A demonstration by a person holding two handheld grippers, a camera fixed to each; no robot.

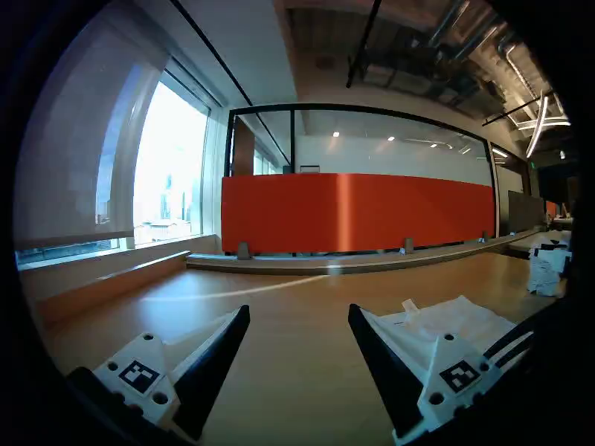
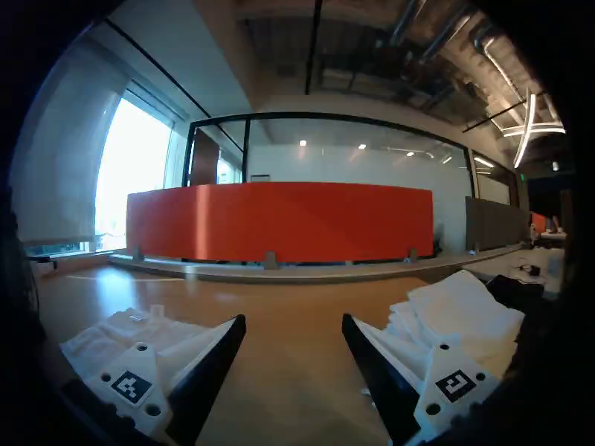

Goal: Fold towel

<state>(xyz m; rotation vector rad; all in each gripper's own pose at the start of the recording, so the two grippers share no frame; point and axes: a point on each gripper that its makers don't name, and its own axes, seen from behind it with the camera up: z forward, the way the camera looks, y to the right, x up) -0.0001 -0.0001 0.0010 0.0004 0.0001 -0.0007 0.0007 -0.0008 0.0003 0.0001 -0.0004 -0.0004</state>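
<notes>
My left gripper (image 1: pixel 297 308) and right gripper (image 2: pixel 292 318) hover over the bench (image 1: pixel 245 297), jaws open and empty. The towel (image 2: pixel 111 333) lies flat between them; a folded stack (image 2: pixel 465 308) sits to its right. I'd drop low and pinch its near corners evenly.

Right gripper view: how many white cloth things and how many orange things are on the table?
White: 2 (flat towel, towel pile)
Orange: 1 (screen)
Total: 3
</notes>
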